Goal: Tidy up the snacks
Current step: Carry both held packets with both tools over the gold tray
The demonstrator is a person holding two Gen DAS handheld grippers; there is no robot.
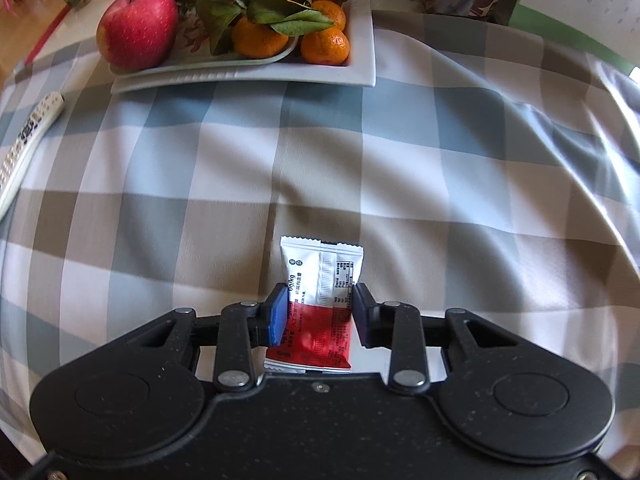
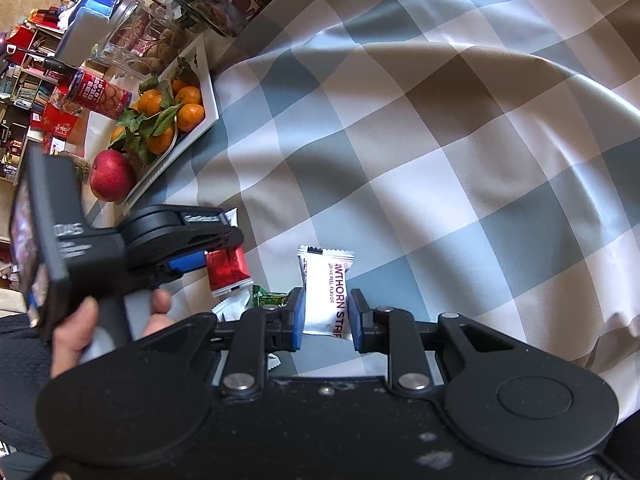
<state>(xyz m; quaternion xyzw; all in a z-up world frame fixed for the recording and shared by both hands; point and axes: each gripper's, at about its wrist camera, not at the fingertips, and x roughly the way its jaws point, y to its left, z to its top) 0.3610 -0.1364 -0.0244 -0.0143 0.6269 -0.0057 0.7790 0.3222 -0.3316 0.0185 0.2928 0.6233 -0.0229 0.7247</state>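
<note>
My left gripper (image 1: 320, 294) is shut on a red and white snack packet (image 1: 316, 304), held just above the checked tablecloth. The same packet (image 2: 227, 270) and the left gripper (image 2: 224, 246) show at the left of the right wrist view. My right gripper (image 2: 326, 304) is shut on a white hawthorn strip packet (image 2: 328, 288), gripped by its sides. A green packet (image 2: 271, 300) and a white packet (image 2: 232, 304) lie on the cloth between the two grippers, partly hidden.
A white tray (image 1: 360, 64) with tangerines (image 1: 324, 44) and a red apple (image 1: 138, 26) stands at the far side. A remote control (image 1: 28, 140) lies at the left. Cans, jars and boxes (image 2: 100, 94) crowd behind the tray. Checked cloth (image 2: 460, 160) spreads to the right.
</note>
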